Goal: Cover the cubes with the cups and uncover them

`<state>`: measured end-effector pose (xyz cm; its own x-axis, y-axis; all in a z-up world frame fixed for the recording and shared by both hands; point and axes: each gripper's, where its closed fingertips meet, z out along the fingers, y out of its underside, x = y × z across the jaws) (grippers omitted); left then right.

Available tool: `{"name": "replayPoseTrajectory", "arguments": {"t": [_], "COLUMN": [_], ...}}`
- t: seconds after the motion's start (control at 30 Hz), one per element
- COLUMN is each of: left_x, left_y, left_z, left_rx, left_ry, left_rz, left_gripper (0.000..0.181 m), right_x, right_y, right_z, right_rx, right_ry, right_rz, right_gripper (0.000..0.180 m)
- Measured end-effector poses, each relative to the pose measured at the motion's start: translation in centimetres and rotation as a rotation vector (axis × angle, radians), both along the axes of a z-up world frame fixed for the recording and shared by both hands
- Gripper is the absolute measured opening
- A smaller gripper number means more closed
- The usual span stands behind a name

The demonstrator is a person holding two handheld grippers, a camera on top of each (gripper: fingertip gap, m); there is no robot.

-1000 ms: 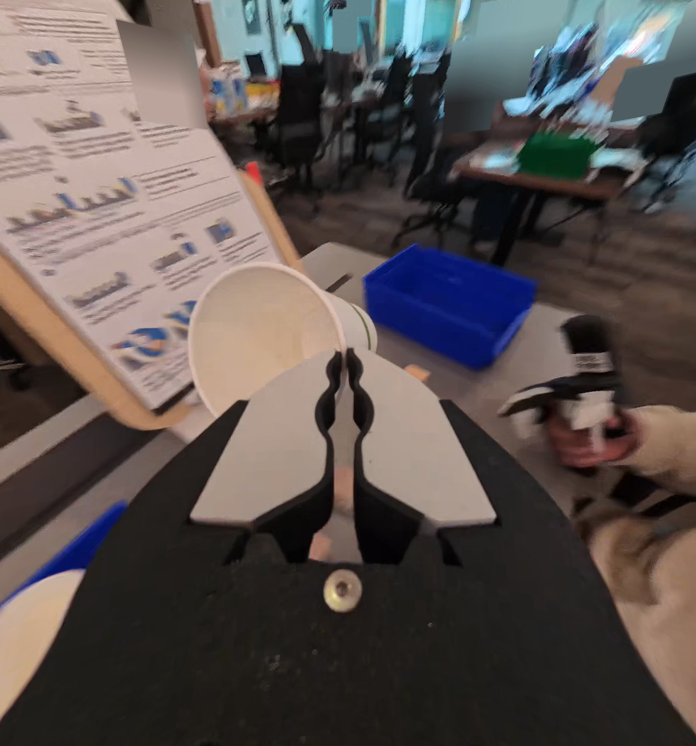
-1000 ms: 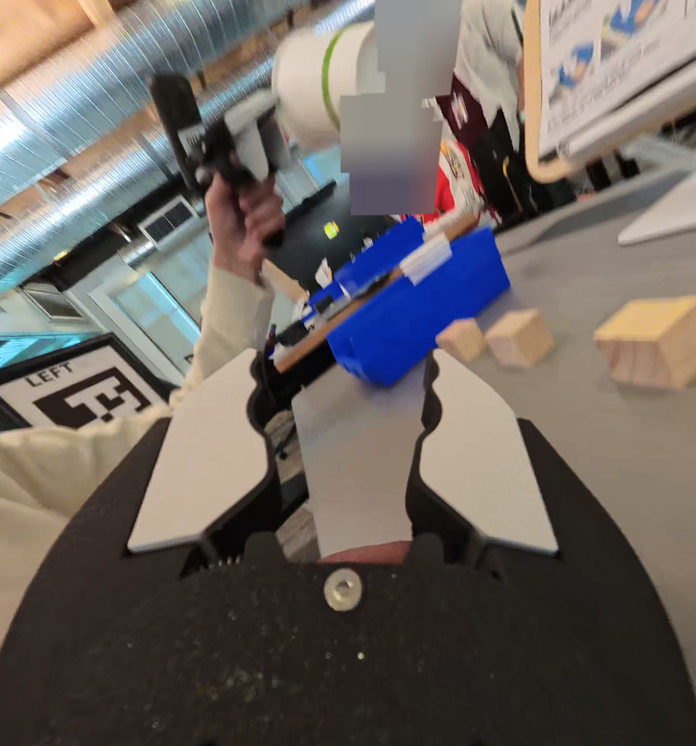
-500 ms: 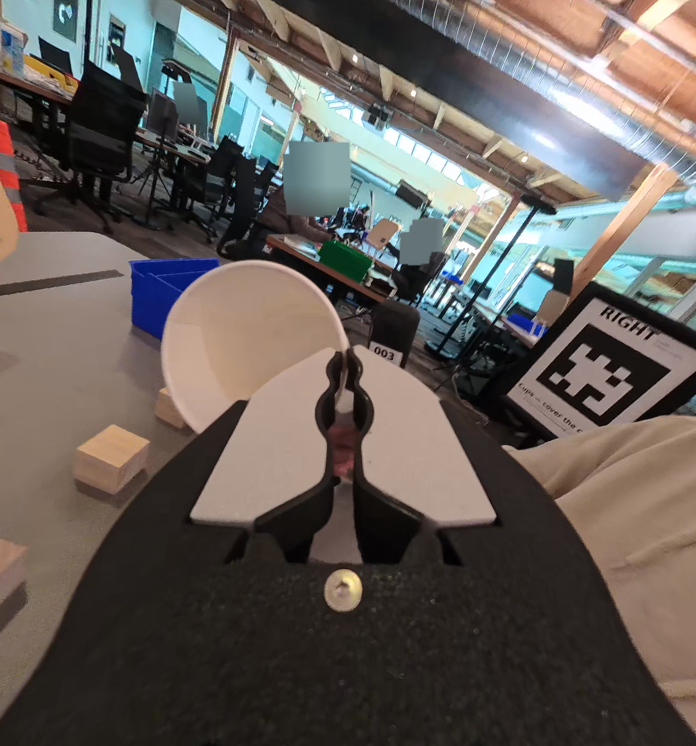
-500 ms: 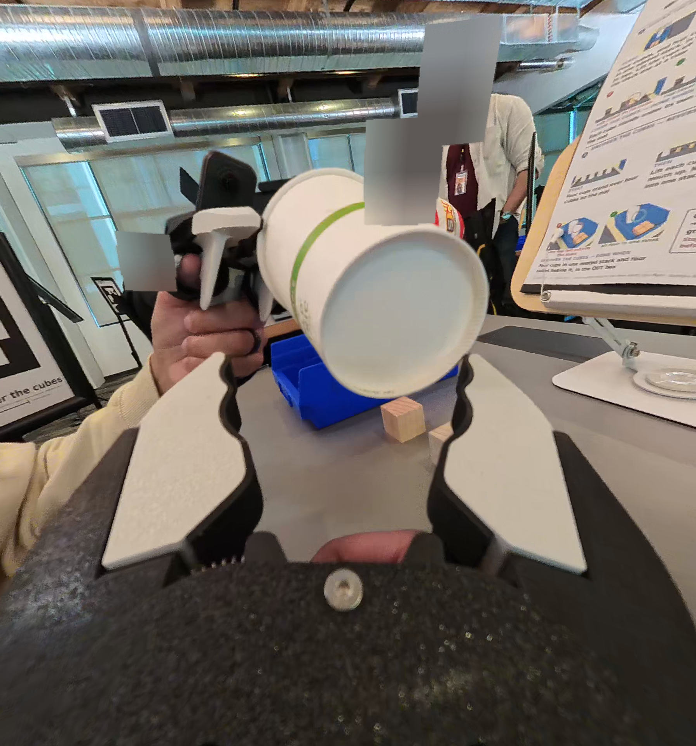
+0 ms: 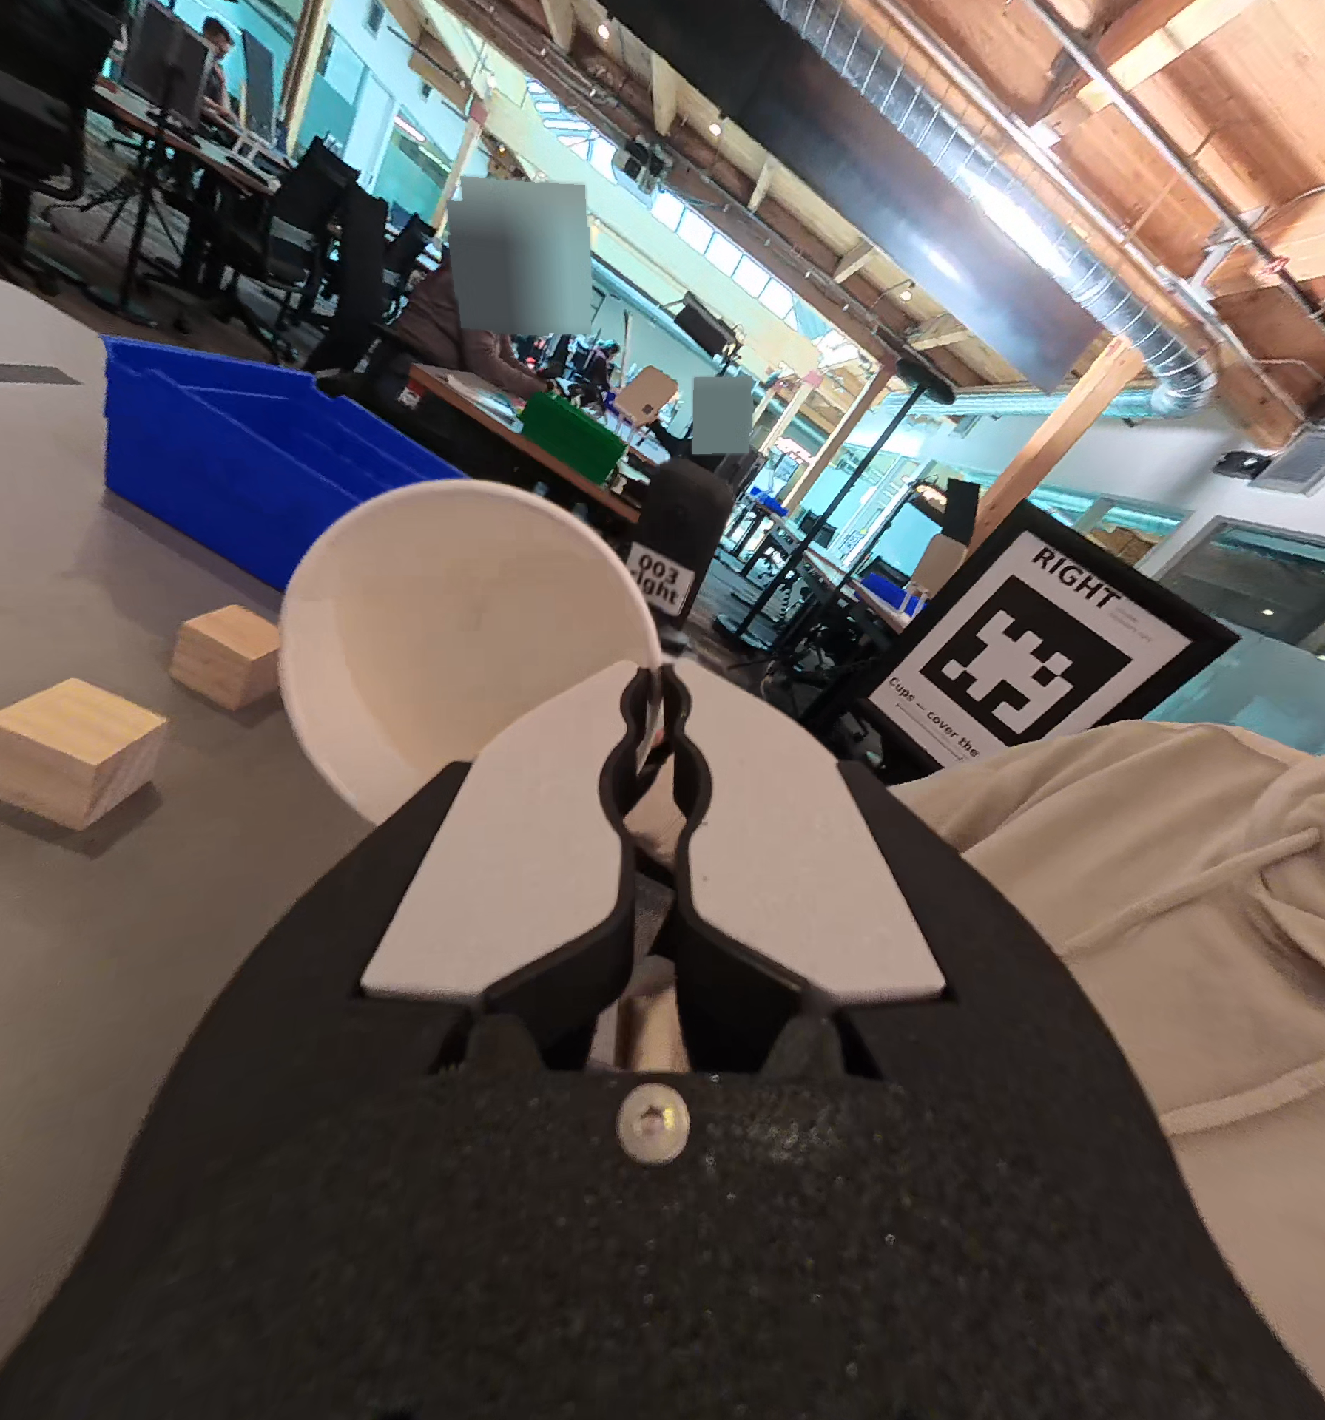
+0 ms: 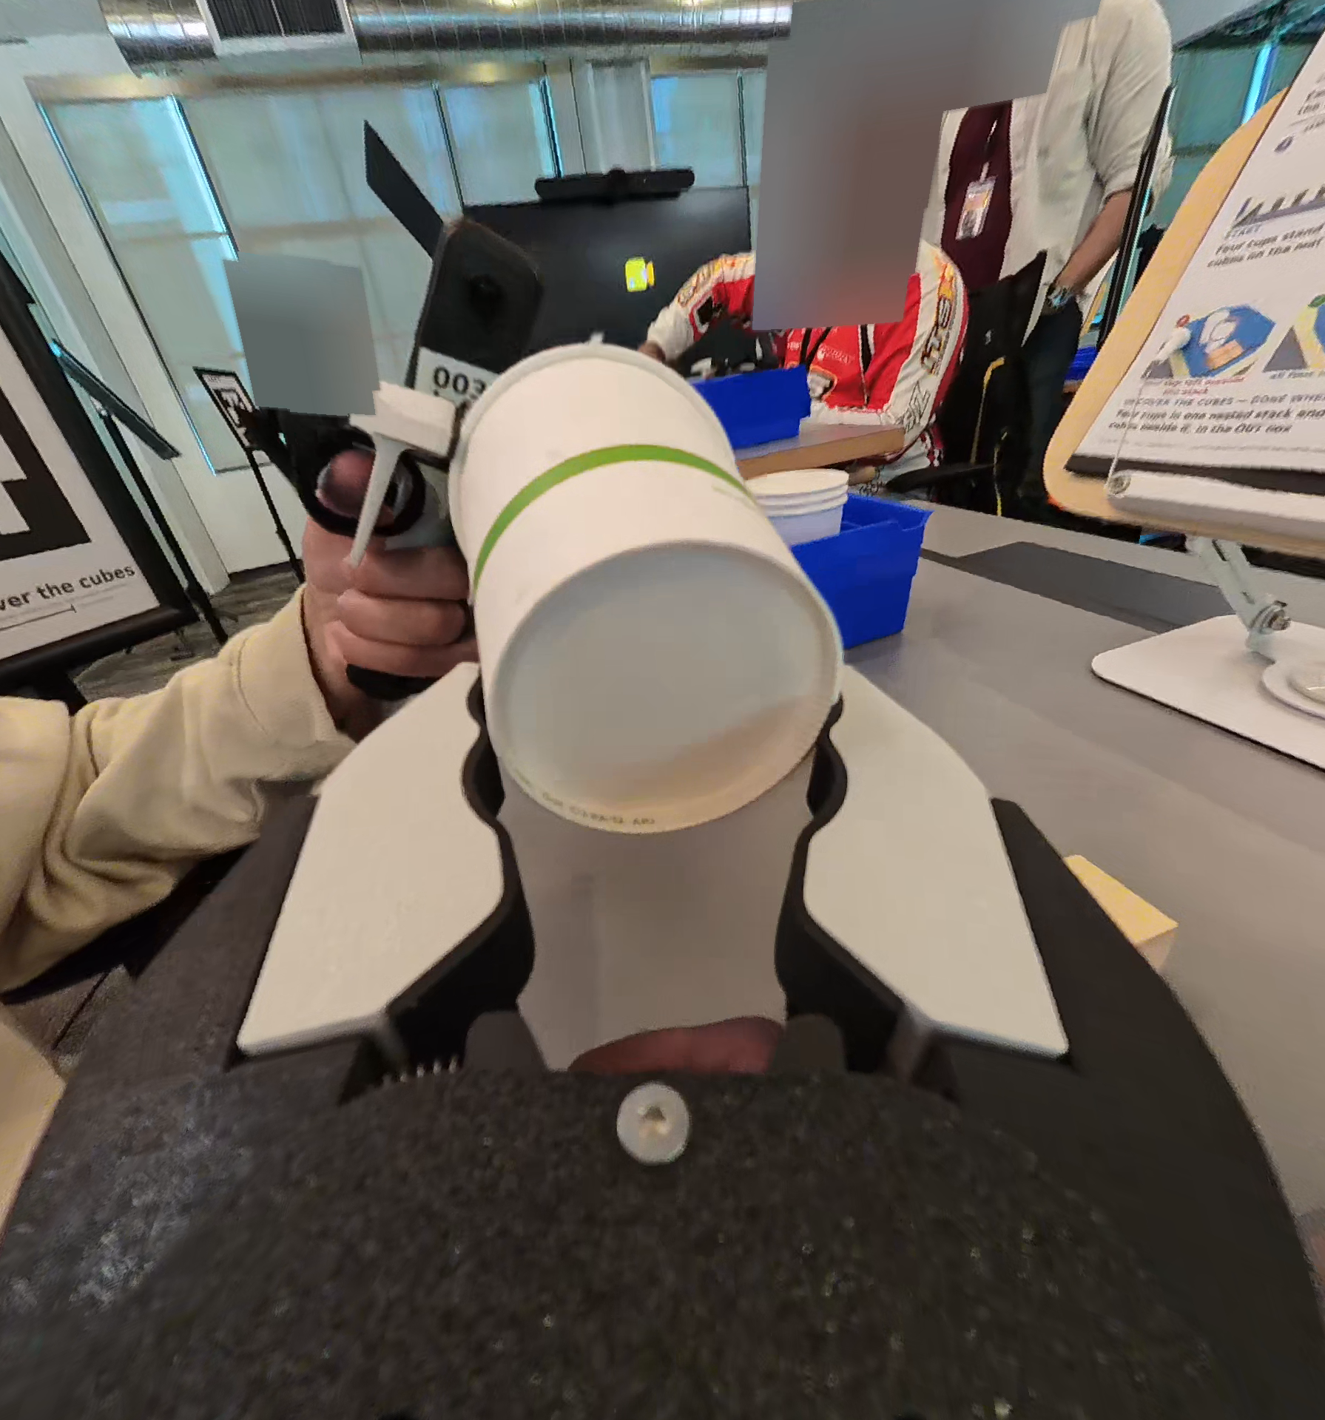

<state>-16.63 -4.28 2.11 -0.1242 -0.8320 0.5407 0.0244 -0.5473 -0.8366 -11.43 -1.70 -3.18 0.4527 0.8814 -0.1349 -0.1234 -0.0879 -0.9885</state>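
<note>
My left gripper (image 5: 655, 684) is shut on the rim of a white paper cup (image 5: 459, 638) and holds it on its side above the grey table, mouth toward the camera. In the right wrist view the cup (image 6: 628, 568) has a green band, and its base points at my right gripper (image 6: 655, 730). That gripper is open, one fingertip on each side of the base. I cannot tell whether they touch it. The left gripper (image 6: 413, 453) shows behind the cup. Two wooden cubes (image 5: 67, 749) (image 5: 225, 653) lie on the table to the left. Another cube (image 6: 1120, 914) lies beside the right gripper.
A blue bin (image 5: 244, 453) stands behind the cubes. Another blue bin (image 6: 859, 584) holds a stack of white cups (image 6: 805, 492). An instruction board on a stand (image 6: 1220, 307) is at the right, and a framed sign (image 5: 1028, 653) stands off the table's edge. People sit and stand beyond the table.
The left gripper has swung the cup round and brought it closer to the right gripper. The cup's base now lies between the right fingertips, and the right jaws have narrowed.
</note>
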Motion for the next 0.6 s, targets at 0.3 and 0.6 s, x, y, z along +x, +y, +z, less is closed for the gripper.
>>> {"name": "replayPoseTrajectory", "arguments": {"t": [0.3,0.6], "left_x": [-4.4,-3.2], "left_y": [-1.1,0.2], "left_z": [-2.2,0.7], "left_rx": [0.414,0.82], "left_ry": [0.423,0.957], "left_rz": [0.081,-0.147], "left_gripper": [0.065,0.078], "right_x": [0.2,-0.3], "right_y": [1.0,0.3], "right_z": [-2.4,-2.3], "right_rx": [-0.126,-0.118], "right_ry": [-0.137,-0.18], "right_rz": [-0.02,0.001], "right_gripper": [0.078,0.078]}}
